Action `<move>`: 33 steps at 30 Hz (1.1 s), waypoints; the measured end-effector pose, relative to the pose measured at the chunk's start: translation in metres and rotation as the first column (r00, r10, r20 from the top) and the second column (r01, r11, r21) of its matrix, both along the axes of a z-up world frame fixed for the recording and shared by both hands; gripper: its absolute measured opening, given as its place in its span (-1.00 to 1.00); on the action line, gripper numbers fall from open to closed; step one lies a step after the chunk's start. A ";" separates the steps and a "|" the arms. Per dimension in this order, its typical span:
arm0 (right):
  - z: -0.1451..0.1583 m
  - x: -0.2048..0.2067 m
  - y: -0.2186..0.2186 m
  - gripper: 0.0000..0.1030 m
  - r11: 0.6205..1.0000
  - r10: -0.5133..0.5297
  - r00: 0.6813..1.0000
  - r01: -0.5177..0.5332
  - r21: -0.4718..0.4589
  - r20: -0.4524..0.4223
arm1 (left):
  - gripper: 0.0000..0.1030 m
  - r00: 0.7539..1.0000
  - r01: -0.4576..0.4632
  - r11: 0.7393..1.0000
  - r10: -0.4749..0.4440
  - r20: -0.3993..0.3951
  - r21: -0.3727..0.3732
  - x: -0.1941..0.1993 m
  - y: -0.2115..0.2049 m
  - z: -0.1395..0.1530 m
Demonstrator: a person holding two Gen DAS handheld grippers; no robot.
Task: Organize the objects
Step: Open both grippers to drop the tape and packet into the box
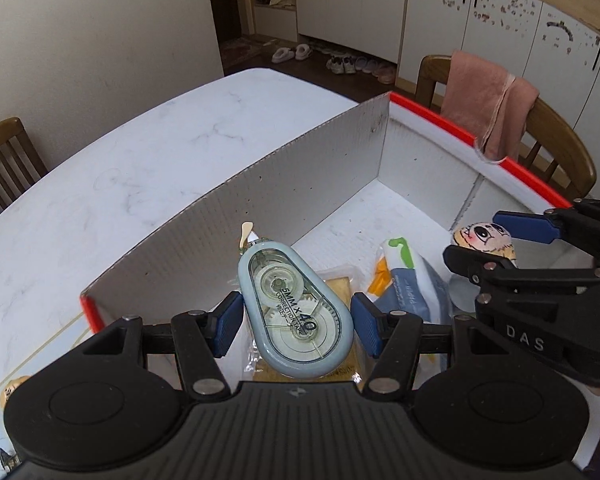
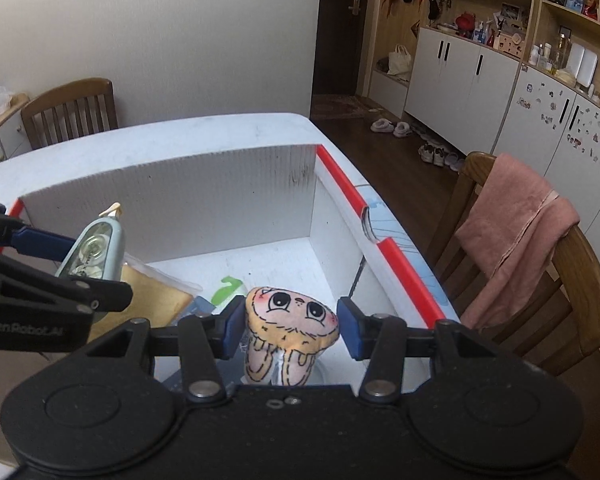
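Note:
A pale blue correction tape dispenser [image 1: 294,312] sits between the pads of my left gripper [image 1: 296,326], over the white cardboard box with red edges [image 1: 428,110]. The left pad touches it; a small gap shows at the right pad. It also shows in the right wrist view [image 2: 94,250]. My right gripper [image 2: 290,330] is inside the box around a small plush toy with a drawn face [image 2: 290,328]; narrow gaps show on both sides of the toy. The toy also shows in the left wrist view [image 1: 486,240].
The box stands on a white marble table [image 1: 140,160] and holds a tan pouch [image 2: 152,296] and a blue-white packet with green and orange [image 1: 404,276]. Wooden chairs stand around; one [image 2: 540,280] carries a pink towel [image 2: 516,232].

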State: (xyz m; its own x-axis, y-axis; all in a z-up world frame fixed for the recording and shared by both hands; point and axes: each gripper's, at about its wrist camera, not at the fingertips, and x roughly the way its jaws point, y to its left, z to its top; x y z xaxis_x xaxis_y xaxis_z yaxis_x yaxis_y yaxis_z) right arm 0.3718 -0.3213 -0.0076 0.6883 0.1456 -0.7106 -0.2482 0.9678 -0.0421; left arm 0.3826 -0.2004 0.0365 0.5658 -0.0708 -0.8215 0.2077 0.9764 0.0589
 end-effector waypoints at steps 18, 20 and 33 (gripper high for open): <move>-0.016 0.007 0.006 0.00 0.999 0.017 0.997 -0.019 -0.025 -0.076 | 0.15 0.993 0.030 0.999 -0.026 -0.112 0.039 0.019 -0.006 -0.022; -0.017 0.007 0.007 0.03 0.999 0.019 0.997 -0.022 -0.030 -0.079 | 0.15 0.992 0.024 0.999 -0.019 -0.123 0.037 0.022 -0.006 -0.022; 0.000 -0.007 -0.007 0.22 1.000 0.017 0.999 -0.016 0.011 -0.034 | 0.15 0.996 0.007 1.000 -0.008 -0.090 -0.010 0.011 0.004 -0.005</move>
